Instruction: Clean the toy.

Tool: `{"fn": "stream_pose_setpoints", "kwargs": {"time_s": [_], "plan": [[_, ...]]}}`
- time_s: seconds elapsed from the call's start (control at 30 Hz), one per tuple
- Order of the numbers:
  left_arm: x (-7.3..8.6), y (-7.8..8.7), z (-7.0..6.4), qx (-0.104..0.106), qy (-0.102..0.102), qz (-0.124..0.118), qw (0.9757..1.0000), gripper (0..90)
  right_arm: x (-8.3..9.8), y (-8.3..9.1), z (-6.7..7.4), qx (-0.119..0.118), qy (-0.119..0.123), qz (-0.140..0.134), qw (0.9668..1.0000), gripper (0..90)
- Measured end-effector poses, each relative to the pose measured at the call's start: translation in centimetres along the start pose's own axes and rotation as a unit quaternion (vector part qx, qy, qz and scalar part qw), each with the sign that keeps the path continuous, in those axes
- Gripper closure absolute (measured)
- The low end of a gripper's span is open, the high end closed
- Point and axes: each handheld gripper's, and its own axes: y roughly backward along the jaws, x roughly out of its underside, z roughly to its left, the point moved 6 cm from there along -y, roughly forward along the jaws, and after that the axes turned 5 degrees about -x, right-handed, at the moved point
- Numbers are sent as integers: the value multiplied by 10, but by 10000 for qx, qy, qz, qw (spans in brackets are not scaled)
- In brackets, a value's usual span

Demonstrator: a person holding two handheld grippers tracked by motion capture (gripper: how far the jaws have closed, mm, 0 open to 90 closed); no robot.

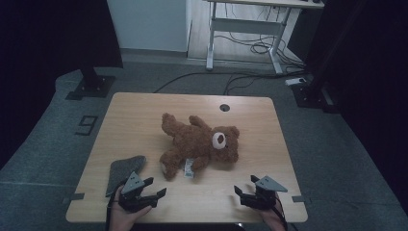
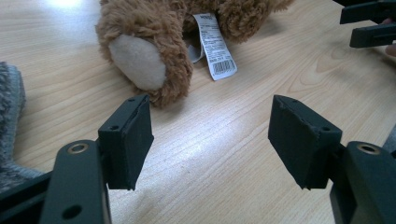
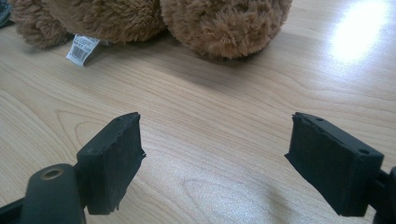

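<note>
A brown teddy bear lies on its back in the middle of the wooden table, head to the right, a white tag at its lower side. My left gripper rests open near the table's front left, just short of the bear's foot and the tag. My right gripper stands open at the front right, nothing between its jaws. In the right gripper view the bear's head lies ahead on the bare wood.
A grey knitted cloth lies at the front left, beside my left gripper; its edge also lies left of my jaws. A cable hole marks the table's far edge. A desk frame and cables stand on the floor behind.
</note>
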Motion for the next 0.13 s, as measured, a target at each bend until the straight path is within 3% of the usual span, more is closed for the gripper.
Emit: {"fn": "stream_pose_setpoints", "kwargs": {"time_s": [0.13], "plan": [[1, -1, -2, 59, -46, 2, 10000, 305, 0, 0, 0, 29, 5, 14, 10000, 171]]}}
